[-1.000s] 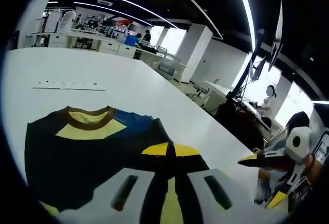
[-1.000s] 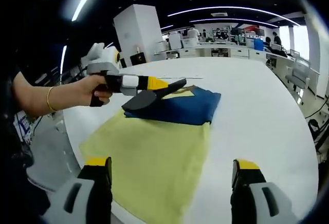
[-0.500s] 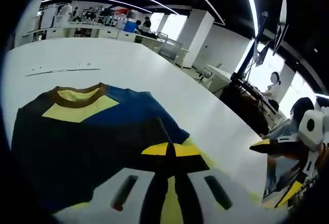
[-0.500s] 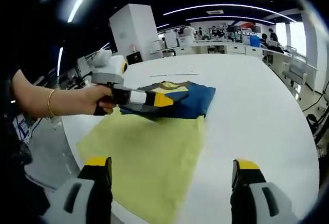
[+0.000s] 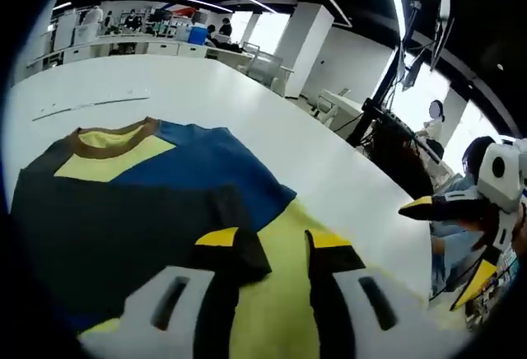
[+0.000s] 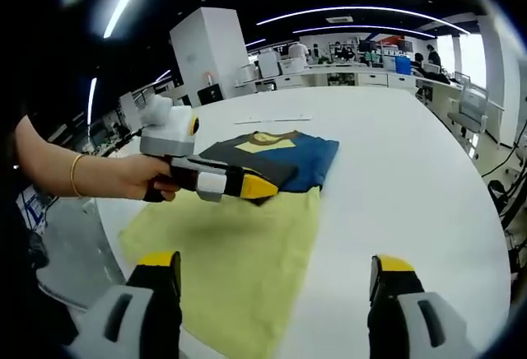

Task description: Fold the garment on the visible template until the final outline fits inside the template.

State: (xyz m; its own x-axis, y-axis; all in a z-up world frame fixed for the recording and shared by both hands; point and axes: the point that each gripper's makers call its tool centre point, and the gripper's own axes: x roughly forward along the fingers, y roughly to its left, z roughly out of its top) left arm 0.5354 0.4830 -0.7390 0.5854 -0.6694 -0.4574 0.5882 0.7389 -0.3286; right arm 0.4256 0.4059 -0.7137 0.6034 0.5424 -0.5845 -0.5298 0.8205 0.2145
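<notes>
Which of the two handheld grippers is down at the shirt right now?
The left gripper, held in the person's hand: its jaws are at the dark folded shirt. The right gripper stays back over the table's near edge.

folded garment [image 6: 272, 155] on template [image 6: 239, 252], on table [image 6: 412, 186]

Long ceiling light strips [image 6: 362, 11] glowing overhead, daylight pouring through bright windows [image 5: 262, 34], the white table [image 6: 412, 170] shining evenly with soft faint shadows, fisheye curving straight lines near the edges, near jaws blurring slightly, distant office staying fairly sharp.
</notes>
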